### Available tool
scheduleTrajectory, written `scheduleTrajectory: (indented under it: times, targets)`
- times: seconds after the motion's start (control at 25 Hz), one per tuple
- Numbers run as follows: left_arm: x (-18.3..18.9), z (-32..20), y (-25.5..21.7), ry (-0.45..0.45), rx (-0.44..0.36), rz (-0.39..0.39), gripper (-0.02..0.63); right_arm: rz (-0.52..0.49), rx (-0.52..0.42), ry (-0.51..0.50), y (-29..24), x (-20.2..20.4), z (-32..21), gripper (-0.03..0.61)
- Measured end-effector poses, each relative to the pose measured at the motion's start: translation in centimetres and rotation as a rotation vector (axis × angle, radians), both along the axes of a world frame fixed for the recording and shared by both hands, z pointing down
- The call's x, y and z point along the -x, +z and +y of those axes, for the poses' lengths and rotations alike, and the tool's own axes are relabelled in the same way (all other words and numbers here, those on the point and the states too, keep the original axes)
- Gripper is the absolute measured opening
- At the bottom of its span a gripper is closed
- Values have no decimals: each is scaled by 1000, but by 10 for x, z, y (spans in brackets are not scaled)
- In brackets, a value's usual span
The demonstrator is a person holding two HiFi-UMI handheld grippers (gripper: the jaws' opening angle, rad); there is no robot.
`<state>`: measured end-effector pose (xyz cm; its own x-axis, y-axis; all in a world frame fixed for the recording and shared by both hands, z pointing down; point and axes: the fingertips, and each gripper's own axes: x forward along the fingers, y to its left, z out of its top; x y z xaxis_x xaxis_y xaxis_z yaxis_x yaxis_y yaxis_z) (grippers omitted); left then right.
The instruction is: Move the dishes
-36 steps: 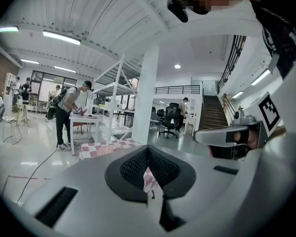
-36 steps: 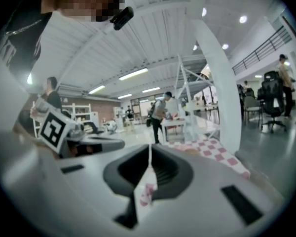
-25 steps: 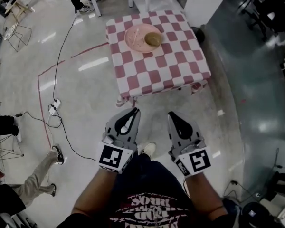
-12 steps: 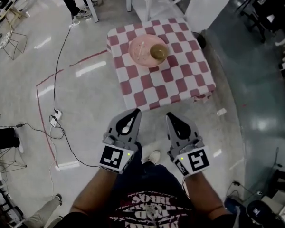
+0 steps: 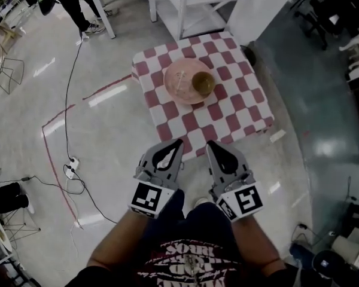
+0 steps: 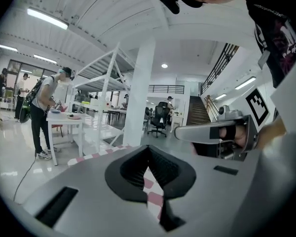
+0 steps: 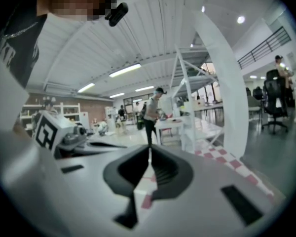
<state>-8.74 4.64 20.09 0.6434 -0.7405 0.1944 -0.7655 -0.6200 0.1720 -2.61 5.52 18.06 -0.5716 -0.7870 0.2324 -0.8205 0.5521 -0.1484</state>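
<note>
**Left tool (image 5: 179, 142) and right tool (image 5: 209, 143) both closed, dishes on the checked surface (image 5: 239, 109)**

Seen from the head, the two tools are held side by side in front of the person, marker cubes toward the body and tips toward the surface. The left tool view shows the left tool (image 6: 148, 147) with its jaw tips pressed together and nothing gripped; only a strip of checked cloth shows through the gap below the tips. The right tool view shows the right tool (image 7: 149, 147) closed the same way, holding nothing.

A pink plate (image 5: 179, 84) lies around the middle of the surface, which is covered by a red and white checked cloth (image 5: 167, 109). A brownish bowl (image 5: 203, 83) stands upright on the right part of the plate. Both dishes are well apart from the tools, whose tips reach the near edge of the cloth in the head view.

On the shiny floor (image 5: 107, 130) to the left, a dark cable (image 5: 69, 100) runs to a power strip (image 5: 71, 164). A person (image 6: 44, 112) stands at a white table (image 6: 64, 120) far off
</note>
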Motion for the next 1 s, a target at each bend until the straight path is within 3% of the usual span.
scheduleTrajectory:
  times: [0.56,0.8,1.0]
  targets:
    - [10,-52,-7,33,-3,32,31,48,-21,65,-17,-8,-36,37]
    - [15,-73,-1,6,-7,-13,31,14,-10,38,-6,-6,-64,37]
    - [15,-99,6,-43,44,-23,31,-6,4,4,-1,-9,-99,37]
